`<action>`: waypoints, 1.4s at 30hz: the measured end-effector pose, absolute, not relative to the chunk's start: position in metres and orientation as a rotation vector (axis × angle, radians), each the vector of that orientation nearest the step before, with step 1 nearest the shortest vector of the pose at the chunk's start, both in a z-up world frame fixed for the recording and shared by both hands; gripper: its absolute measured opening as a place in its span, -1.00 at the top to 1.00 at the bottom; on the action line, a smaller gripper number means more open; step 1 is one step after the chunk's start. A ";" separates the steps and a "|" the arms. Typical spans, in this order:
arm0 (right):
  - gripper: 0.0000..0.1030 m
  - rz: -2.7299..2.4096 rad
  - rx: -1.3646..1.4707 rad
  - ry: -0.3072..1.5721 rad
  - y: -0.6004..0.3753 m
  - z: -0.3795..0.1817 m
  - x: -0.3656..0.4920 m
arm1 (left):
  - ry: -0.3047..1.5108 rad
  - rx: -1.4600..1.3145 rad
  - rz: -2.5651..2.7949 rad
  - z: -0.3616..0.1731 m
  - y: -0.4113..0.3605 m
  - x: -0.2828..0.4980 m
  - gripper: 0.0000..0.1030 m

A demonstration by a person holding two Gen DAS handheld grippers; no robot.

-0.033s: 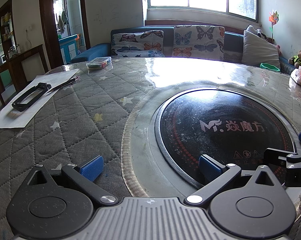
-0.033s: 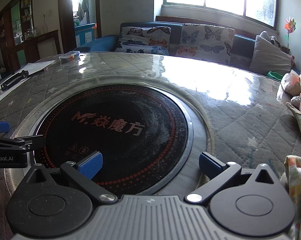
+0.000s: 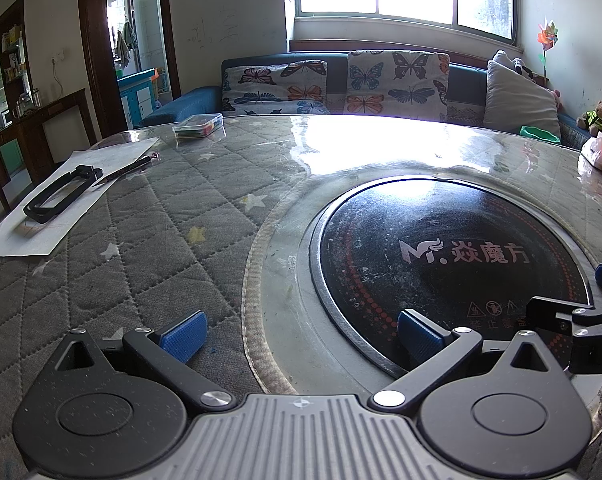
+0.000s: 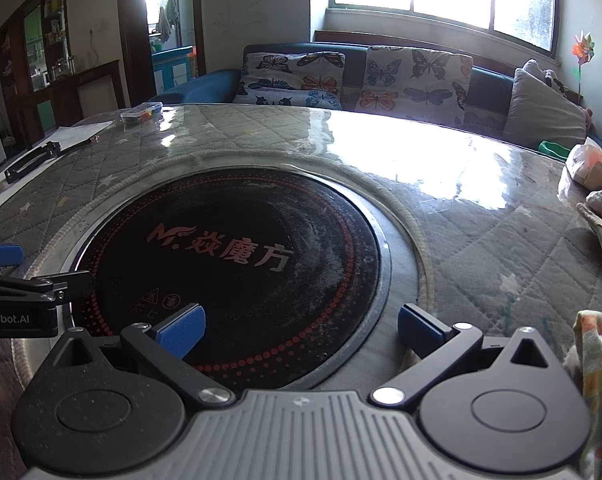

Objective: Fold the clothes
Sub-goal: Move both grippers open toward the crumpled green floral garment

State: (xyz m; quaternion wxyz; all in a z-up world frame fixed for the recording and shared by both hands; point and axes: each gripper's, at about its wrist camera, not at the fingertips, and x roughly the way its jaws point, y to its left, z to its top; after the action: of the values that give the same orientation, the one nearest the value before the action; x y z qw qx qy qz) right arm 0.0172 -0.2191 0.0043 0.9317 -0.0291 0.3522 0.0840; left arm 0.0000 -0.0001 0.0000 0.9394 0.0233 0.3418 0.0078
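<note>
Plainly, both tongs point(image 3: 301, 336) point(image 4: 301, 332) gape wide, holding nothing.

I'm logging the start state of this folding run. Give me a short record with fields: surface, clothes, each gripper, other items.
surface: round table under a quilted grey cover, black cooktop disc set in its middle
clothes: crumpled patterned garments at the table's right edge, not yet touched
left gripper: open, nothing between its fingers, over the disc's left rim
right gripper: open, empty, over the disc's near edge
other items: white paper bearing a black frame, clear plastic box at the far left
</note>
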 end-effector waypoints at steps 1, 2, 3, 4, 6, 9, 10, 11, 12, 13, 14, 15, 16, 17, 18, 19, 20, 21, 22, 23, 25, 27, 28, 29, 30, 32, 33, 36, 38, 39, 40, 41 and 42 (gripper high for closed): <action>-1.00 0.173 -0.058 0.724 -0.218 0.003 0.017 | 0.698 0.049 0.016 0.000 0.000 0.000 -1.00; -1.00 0.174 -0.057 0.727 -0.216 0.002 0.017 | 0.697 0.049 0.016 0.000 0.000 0.000 -1.00; -1.00 0.174 -0.056 0.729 -0.215 0.000 0.017 | 0.697 0.050 0.017 0.000 0.000 0.000 -1.00; -1.00 0.175 -0.055 0.732 -0.214 -0.001 0.016 | 0.697 0.051 0.017 0.000 0.000 0.000 -1.00; -1.00 0.177 -0.053 0.737 -0.212 -0.003 0.016 | 0.697 0.053 0.017 0.000 -0.001 0.000 -1.00; -1.00 0.178 -0.053 0.738 -0.211 -0.006 0.019 | 0.696 0.056 0.018 0.000 -0.001 0.000 -1.00; -1.00 0.179 -0.052 0.739 -0.211 -0.005 0.019 | 0.696 0.056 0.017 0.000 -0.001 0.000 -1.00; -1.00 0.180 -0.051 0.739 -0.212 -0.005 0.019 | 0.697 0.056 0.015 0.000 -0.002 0.000 -1.00; -1.00 0.180 -0.048 0.737 -0.212 -0.005 0.018 | 0.697 0.056 0.013 0.000 -0.002 0.000 -1.00; -1.00 0.181 -0.044 0.736 -0.212 -0.005 0.017 | 0.697 0.057 0.013 0.000 -0.002 0.000 -1.00; -1.00 0.181 -0.037 0.733 -0.213 -0.004 0.016 | 0.697 0.057 0.013 0.000 -0.002 0.000 -1.00; -1.00 0.183 -0.028 0.727 -0.214 -0.003 0.013 | 0.698 0.058 0.013 0.001 -0.002 -0.001 -1.00; -1.00 0.188 -0.025 0.722 -0.215 -0.001 0.011 | 0.699 0.058 0.012 0.001 -0.003 -0.002 -1.00; -1.00 0.194 -0.030 0.715 -0.215 0.001 0.007 | 0.699 0.061 0.009 0.001 -0.004 -0.003 -1.00; -1.00 0.200 -0.038 0.708 -0.215 0.003 0.004 | 0.701 0.064 0.008 0.002 -0.006 -0.005 -1.00; -1.00 0.204 -0.048 0.699 -0.216 0.006 0.000 | 0.703 0.068 0.008 0.002 -0.008 -0.007 -1.00; -1.00 0.209 -0.052 0.693 -0.216 0.008 -0.005 | 0.705 0.072 0.005 0.003 -0.011 -0.010 -1.00; -1.00 0.213 -0.052 0.687 -0.218 0.012 -0.010 | 0.708 0.076 -0.001 0.003 -0.014 -0.012 -1.00; -1.00 0.218 -0.052 0.683 -0.220 0.015 -0.014 | 0.711 0.078 -0.007 0.004 -0.016 -0.015 -1.00; -1.00 0.220 -0.052 0.680 -0.221 0.017 -0.018 | 0.715 0.080 -0.012 0.005 -0.019 -0.018 -1.00; -1.00 0.222 -0.060 0.667 -0.225 0.021 -0.031 | 0.721 0.084 -0.021 0.007 -0.024 -0.023 -1.00; -1.00 0.225 -0.057 0.654 -0.229 0.026 -0.044 | 0.718 0.082 -0.034 0.010 -0.028 -0.031 -1.00; -1.00 0.227 -0.052 0.650 -0.232 0.028 -0.050 | 0.717 0.075 -0.041 0.012 -0.030 -0.035 -1.00; -1.00 0.227 -0.049 0.648 -0.234 0.030 -0.055 | 0.716 0.067 -0.050 0.014 -0.032 -0.039 -1.00; -1.00 0.228 -0.045 0.643 -0.236 0.032 -0.062 | 0.719 0.058 -0.061 0.016 -0.034 -0.044 -1.00; -1.00 0.233 -0.036 0.628 -0.242 0.036 -0.078 | 0.730 0.051 -0.079 0.019 -0.039 -0.052 -1.00; -1.00 0.234 -0.034 0.622 -0.245 0.038 -0.086 | 0.731 0.052 -0.084 0.021 -0.042 -0.056 -1.00; -1.00 0.232 -0.039 0.599 -0.251 0.042 -0.107 | 0.743 0.045 -0.099 0.025 -0.050 -0.068 -1.00; -1.00 0.228 -0.039 0.589 -0.254 0.044 -0.120 | 0.754 0.042 -0.115 0.026 -0.056 -0.076 -1.00; -1.00 0.225 -0.038 0.585 -0.256 0.045 -0.126 | 0.758 0.043 -0.123 0.027 -0.059 -0.080 -1.00; -1.00 0.221 -0.036 0.580 -0.258 0.045 -0.132 | 0.759 0.048 -0.131 0.028 -0.063 -0.085 -1.00; -1.00 0.215 -0.033 0.576 -0.261 0.045 -0.140 | 0.759 0.052 -0.142 0.029 -0.066 -0.089 -1.00; -1.00 0.210 -0.031 0.574 -0.264 0.046 -0.146 | 0.759 0.054 -0.154 0.030 -0.070 -0.093 -1.00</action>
State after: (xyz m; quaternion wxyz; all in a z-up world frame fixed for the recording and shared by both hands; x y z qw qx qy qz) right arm -0.1465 -0.2641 0.0456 0.9536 -0.0151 0.2823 0.1034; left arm -0.0932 -0.0698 0.0299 0.9256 0.0264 0.3701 -0.0753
